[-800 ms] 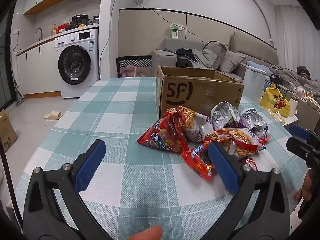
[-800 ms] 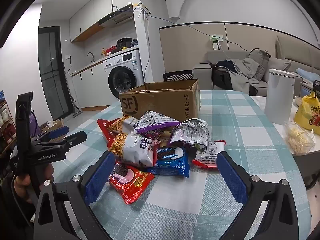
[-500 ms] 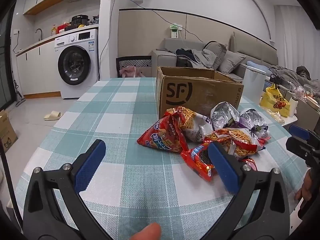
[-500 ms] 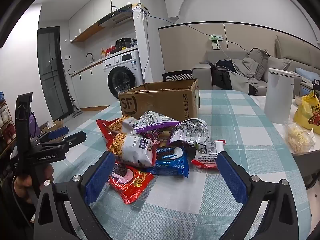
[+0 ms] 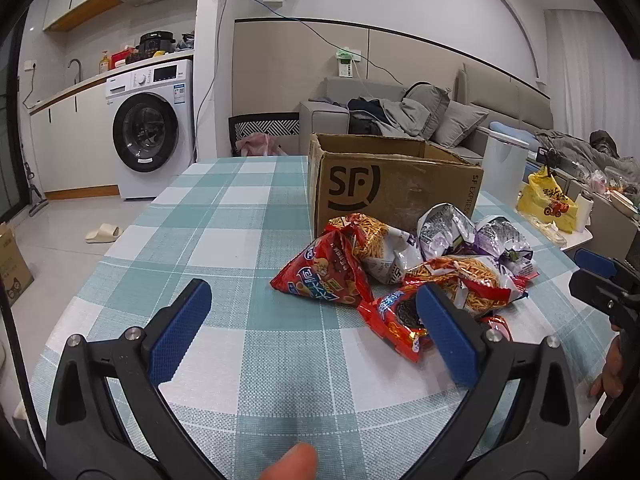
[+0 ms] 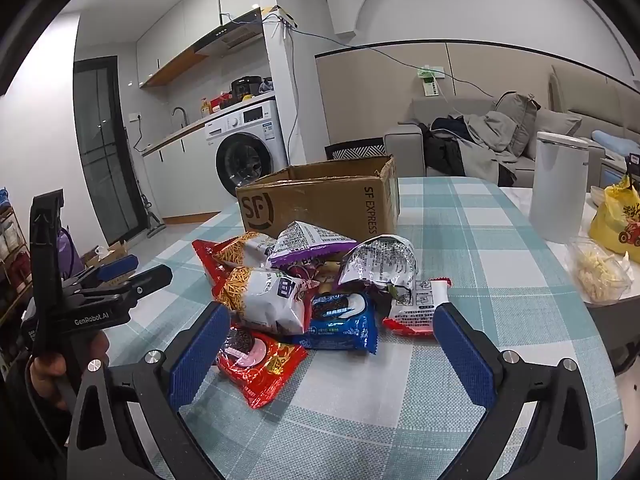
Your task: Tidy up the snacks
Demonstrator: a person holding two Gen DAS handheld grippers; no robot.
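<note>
Organizing snacks, opening stance, read left to right. Left gripper: jaws spread to full width, nothing between them, hovering over the bare checked tablecloth to the left of the snack pile. Cardboard box marked SF: open-topped, standing just behind the pile. Snack packets: red chip bag, noodle-snack bags and a red cookie packet heaped against a blue cookie packet and silver-backed bags. Right gripper: jaws equally wide and empty, the pile's near edge lying between them but untouched. Compared with the views from just under a second ago, nothing has shifted; both grippers stay poised, so no packet has yet been picked.
</note>
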